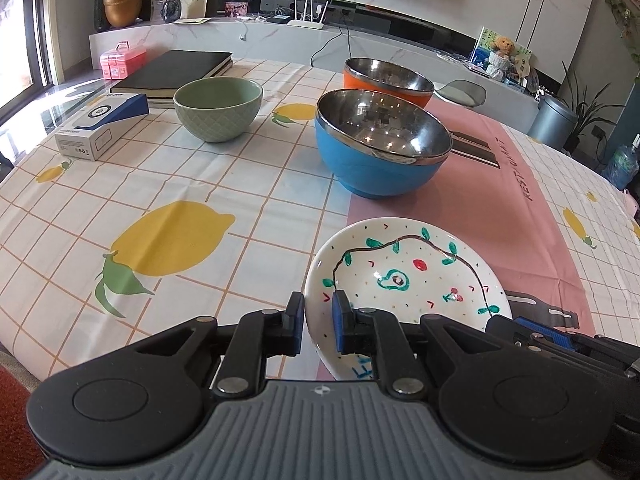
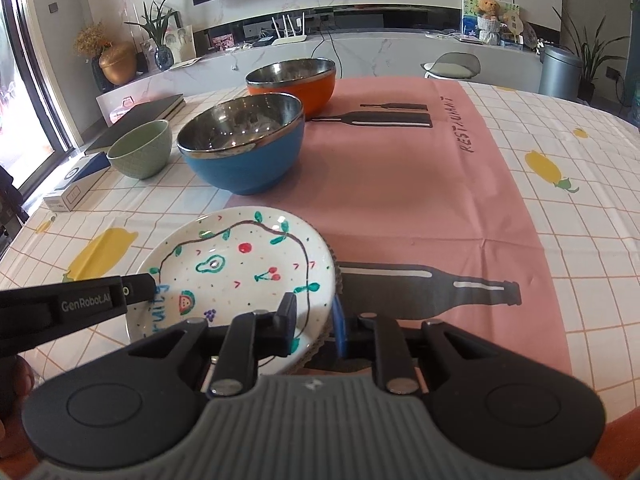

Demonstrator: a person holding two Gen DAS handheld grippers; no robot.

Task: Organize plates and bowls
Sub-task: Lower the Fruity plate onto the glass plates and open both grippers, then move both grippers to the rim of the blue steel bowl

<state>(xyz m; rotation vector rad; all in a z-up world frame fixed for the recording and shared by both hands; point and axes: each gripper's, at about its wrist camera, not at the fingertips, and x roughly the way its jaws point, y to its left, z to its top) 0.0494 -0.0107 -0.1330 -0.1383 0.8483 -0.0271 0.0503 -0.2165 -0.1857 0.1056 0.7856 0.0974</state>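
Note:
A white plate [image 1: 400, 276] [image 2: 240, 264] painted with fruit lies at the near edge of the pink placemat [image 2: 400, 184]. My left gripper [image 1: 318, 320] [image 2: 80, 304] is shut on the plate's left rim, one finger outside and the blue pad inside. My right gripper [image 2: 314, 322] [image 1: 540, 334] is shut on the right rim, where a grey textured edge shows under the plate. Behind the plate stands a blue bowl [image 1: 380, 176] [image 2: 248, 168] with a steel lining. Further back is an orange bowl [image 1: 418, 100] [image 2: 308, 88], and to the left a green bowl [image 1: 218, 120] [image 2: 140, 160].
A white and blue box [image 1: 96, 132], black books [image 1: 180, 68] and a pink case [image 1: 122, 58] sit at the table's far left. The lemon tablecloth [image 1: 180, 184] covers a round table. A stool [image 2: 452, 64] and a bin [image 2: 560, 70] stand beyond it.

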